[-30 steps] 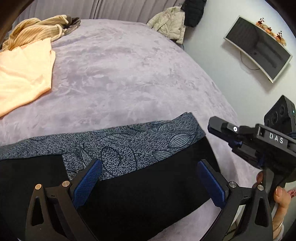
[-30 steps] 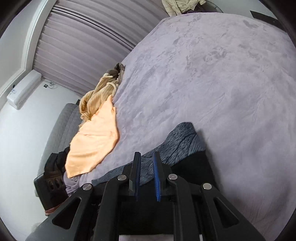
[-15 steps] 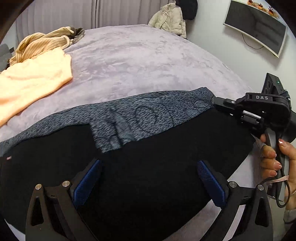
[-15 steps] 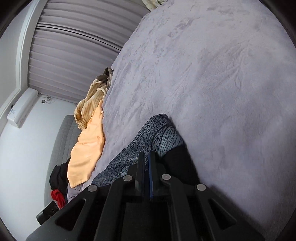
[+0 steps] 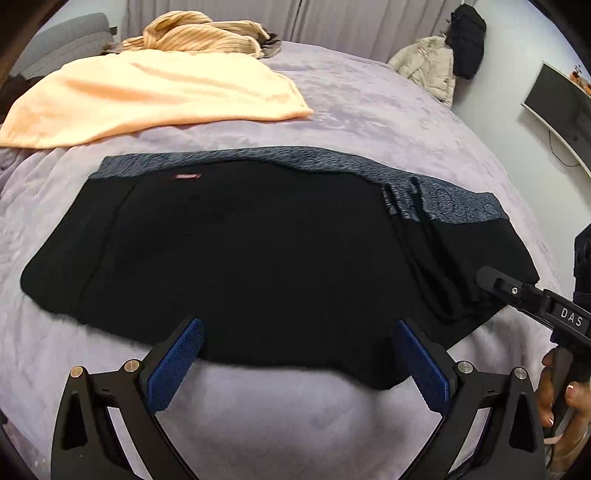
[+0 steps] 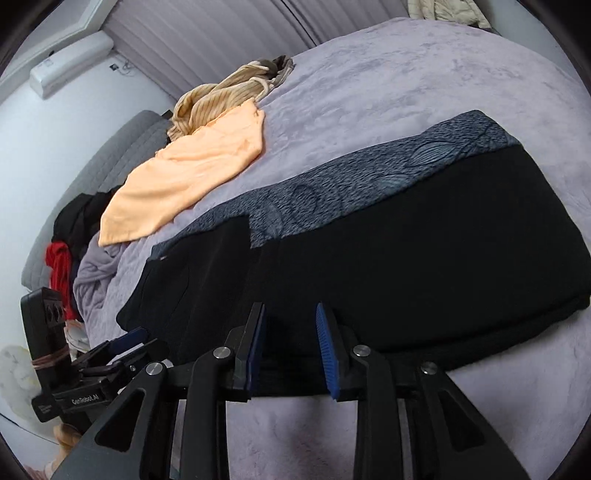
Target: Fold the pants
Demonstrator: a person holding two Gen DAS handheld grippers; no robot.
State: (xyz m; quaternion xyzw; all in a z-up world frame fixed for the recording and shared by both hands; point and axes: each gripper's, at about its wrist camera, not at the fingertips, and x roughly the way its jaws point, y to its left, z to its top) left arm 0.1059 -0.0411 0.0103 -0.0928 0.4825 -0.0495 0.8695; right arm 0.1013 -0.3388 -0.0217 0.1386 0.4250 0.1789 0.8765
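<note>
Black pants (image 5: pixel 258 254) lie flat across the lilac plush bedspread (image 5: pixel 388 122), folded lengthwise, with a grey patterned band (image 6: pixel 369 177) showing along the far edge. Left gripper (image 5: pixel 299 365) hovers at the near hem, jaws spread wide, blue pads (image 5: pixel 177 365) either side of the fabric edge, nothing pinched. Right gripper (image 6: pixel 291 350) sits at the pants' near edge, jaws parted with a clear gap, nothing gripped; in the left wrist view its tip lies against the right end of the pants. Peach garment (image 5: pixel 147 99) and a tan ribbed garment (image 5: pixel 199 35) lie farther back, apart from the pants. Wall-mounted monitor (image 5: pixel 554 107) at right.
</note>
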